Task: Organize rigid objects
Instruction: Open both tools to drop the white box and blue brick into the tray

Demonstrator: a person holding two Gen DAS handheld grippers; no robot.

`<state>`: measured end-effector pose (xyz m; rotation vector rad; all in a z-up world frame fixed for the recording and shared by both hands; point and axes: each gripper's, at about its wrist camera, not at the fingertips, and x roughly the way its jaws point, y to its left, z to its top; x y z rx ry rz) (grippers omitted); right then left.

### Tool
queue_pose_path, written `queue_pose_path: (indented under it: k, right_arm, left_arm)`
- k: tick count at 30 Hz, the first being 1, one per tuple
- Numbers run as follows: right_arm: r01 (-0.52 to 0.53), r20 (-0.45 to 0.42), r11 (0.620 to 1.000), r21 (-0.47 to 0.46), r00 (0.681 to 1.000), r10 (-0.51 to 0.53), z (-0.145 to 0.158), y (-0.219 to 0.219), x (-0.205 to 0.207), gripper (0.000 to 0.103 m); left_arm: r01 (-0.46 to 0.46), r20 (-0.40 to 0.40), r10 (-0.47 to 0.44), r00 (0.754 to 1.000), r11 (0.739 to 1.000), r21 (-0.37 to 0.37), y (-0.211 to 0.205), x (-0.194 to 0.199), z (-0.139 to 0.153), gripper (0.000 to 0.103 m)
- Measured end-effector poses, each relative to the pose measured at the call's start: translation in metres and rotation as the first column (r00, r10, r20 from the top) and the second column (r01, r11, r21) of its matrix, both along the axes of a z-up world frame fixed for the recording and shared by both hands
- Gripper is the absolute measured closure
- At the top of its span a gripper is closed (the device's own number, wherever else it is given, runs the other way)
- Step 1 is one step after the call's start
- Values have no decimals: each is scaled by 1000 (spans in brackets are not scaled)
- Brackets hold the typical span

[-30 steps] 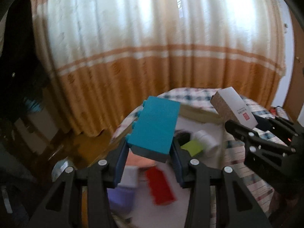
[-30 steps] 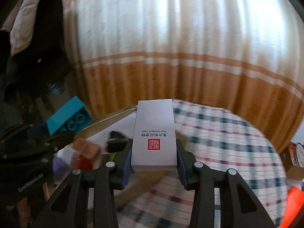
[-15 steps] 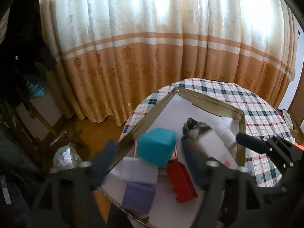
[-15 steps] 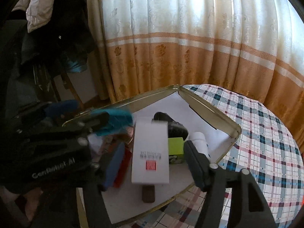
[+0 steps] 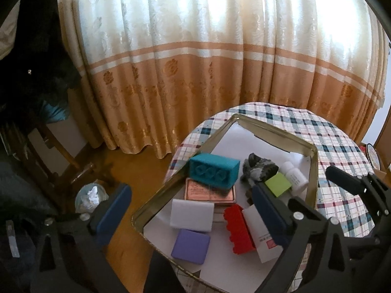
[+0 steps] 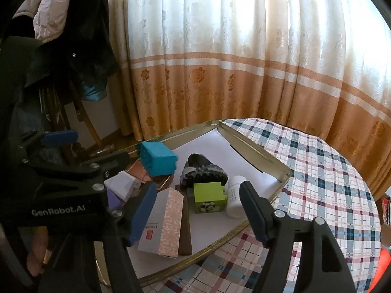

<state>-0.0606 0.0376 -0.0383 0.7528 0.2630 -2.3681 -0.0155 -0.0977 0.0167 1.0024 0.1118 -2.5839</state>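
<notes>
Teal block (image 5: 214, 171) rests on copper tin (image 5: 210, 193); white box (image 6: 161, 222) lies flat in tray (image 6: 254, 151).

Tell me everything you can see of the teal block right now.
The teal block is a rectangular, matte toy brick, seemingly plastic, with three round sockets showing on the side facing the left wrist camera. It lies inside the gold-rimmed tray, near its far left edge, resting on top of a copper-coloured flat tin. No gripper touches it; both sets of jaws stand open.

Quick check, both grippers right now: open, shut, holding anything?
Left gripper: open, holding nothing; teal block lies in the tray.
Right gripper: open, holding nothing; white box lies in the tray.
</notes>
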Motion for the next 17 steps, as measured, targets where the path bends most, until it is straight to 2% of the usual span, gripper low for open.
queue_pose_path:
  k: [8,17]
  right_arm:
    - [-4,-8,1000,2,1000,4,3,0,3,30]
    - [-2,-21,1000,-5,1000,1,6,2,7,30]
  left_arm:
    - [17,-1,-17,1000,1000,-19,-1,4,-1,1]
    - [7,-5,-7,1000,1000,-3,-2,7,1,1]
